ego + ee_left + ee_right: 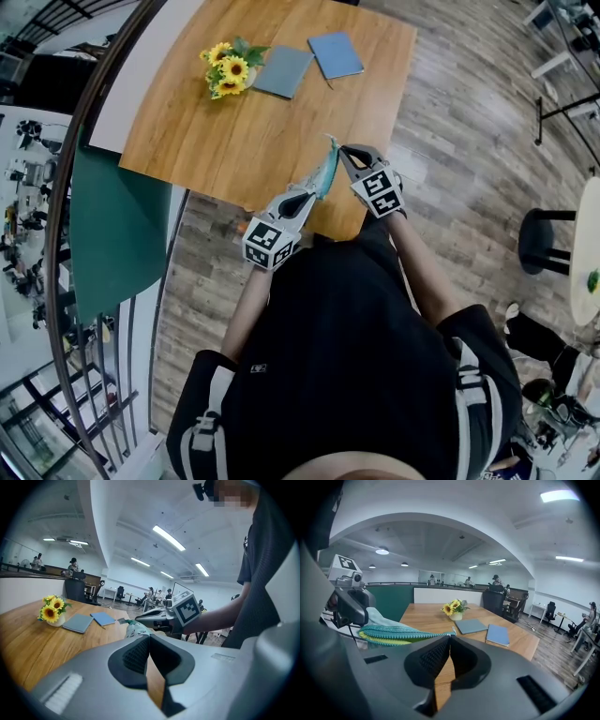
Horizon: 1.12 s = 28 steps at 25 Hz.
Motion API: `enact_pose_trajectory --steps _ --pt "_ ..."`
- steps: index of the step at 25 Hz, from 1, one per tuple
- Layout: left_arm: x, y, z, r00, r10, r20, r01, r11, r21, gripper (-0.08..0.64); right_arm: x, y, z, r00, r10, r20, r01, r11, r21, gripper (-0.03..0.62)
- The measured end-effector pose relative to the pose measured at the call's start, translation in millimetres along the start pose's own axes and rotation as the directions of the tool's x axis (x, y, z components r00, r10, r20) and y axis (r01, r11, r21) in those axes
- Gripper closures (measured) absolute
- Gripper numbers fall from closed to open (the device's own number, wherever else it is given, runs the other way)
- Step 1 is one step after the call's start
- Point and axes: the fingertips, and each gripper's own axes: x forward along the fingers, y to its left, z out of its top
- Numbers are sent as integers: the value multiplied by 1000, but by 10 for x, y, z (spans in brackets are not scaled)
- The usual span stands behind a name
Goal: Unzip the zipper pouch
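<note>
Zipper pouch, ends in closed left gripper and closed right gripper

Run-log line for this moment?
left gripper: shut on pouch | right gripper: shut on pouch | pouch: lifted over table edge

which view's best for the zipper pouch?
Right gripper view: the zipper pouch runs side-on across the frame, teal over yellow-green, most of its length visible. Head view shows only a small teal sliver between the left hand-held gripper and the right hand-held gripper. Left gripper view catches just one end past the jaws.
</note>
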Motion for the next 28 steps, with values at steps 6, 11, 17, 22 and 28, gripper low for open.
enact_pose_trajectory --steps 6,11,17,22,28 --pt "-3 -15 21 1000 -2 1 2 1000 -1 555 5 -35 28 1000 0 -3 0 1000 -8 586" --pt "14 -62 50 1000 -14 3 14 1000 2 554 1 -44 36 1000 0 -4 0 1000 -10 585" --pt "26 -108 56 1000 -22 2 21 1000 7 555 -33 -87 37 1000 -9 -1 9 1000 -11 584" --pt "49 -126 51 1000 -23 2 23 1000 12 554 -39 -99 2 1000 -12 4 12 1000 -1 584" --pt "87 -144 61 1000 -25 -3 25 1000 15 554 -40 -151 -33 1000 -15 9 15 1000 23 584"
